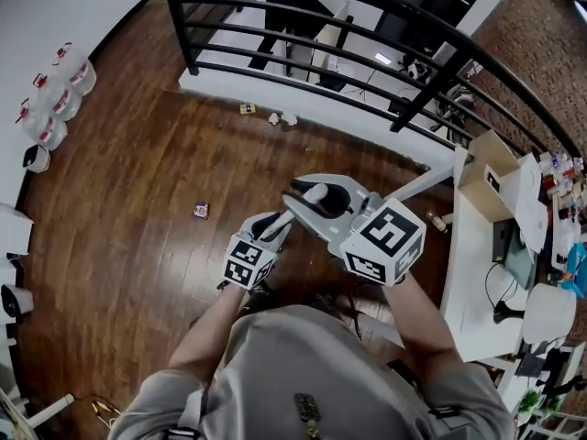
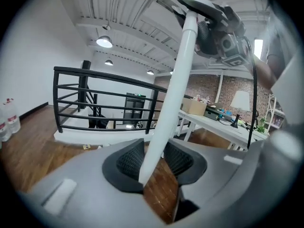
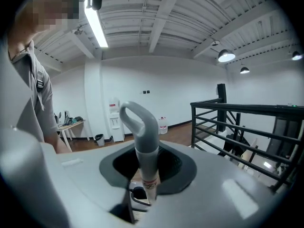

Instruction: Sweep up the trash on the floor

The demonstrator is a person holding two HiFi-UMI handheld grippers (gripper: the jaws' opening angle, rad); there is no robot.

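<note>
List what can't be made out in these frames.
1) Lower end of the long white pole: hidden behind the left tongs in the left gripper view, under arms and torso in the head view; no sweeping head shows.
2) Pale scraps by the black metal railing: too small in the head view to identify.
3) Small dark square item on the brown wooden floor: also too small.

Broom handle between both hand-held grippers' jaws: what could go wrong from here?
1. The left hand-held gripper looks loose: floor shows between the broom handle and one pad, so only the right hand-held gripper clamps it and it could swing.
2. The scraps lie against the white ledge under the railing and may wedge there.
</note>
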